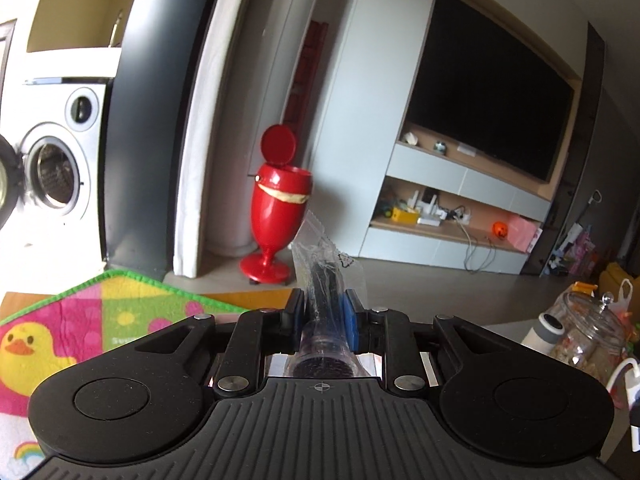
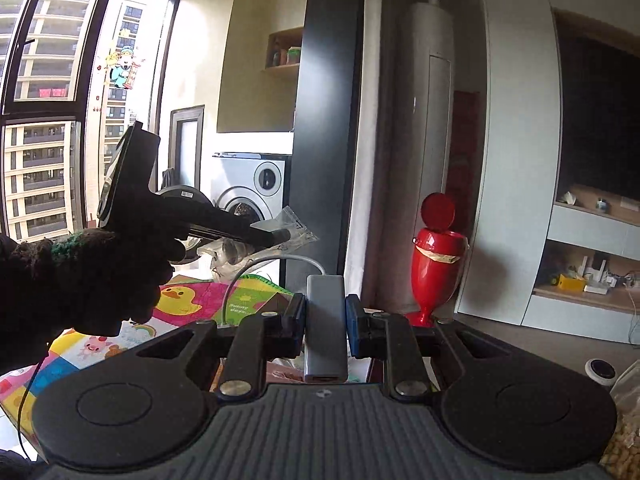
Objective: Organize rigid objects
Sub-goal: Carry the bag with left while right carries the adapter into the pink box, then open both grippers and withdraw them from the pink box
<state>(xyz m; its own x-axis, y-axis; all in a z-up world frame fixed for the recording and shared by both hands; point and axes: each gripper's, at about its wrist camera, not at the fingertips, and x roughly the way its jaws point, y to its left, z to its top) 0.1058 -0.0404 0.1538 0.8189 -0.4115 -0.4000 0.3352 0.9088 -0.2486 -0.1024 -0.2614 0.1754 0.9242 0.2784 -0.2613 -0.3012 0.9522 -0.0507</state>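
Left wrist view: the left claw (image 1: 324, 312) pinches a dark cylinder in a clear plastic bag (image 1: 320, 280), its long axis running straight ahead between the fingers. Right claw (image 2: 325, 312) grips a slim grey rectangular adapter with white cable (image 2: 325, 320), likewise lengthwise.

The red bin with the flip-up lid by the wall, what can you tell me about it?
The red bin is glossy, probably plastic or painted metal, and shaped like a goblet: a wide bowl narrowing to a thin stem on a round foot. Its round lid stands hinged open above the rim. A strip of pale tape crosses the bowl. It stands upright on the floor before a white column; nothing else touches it.
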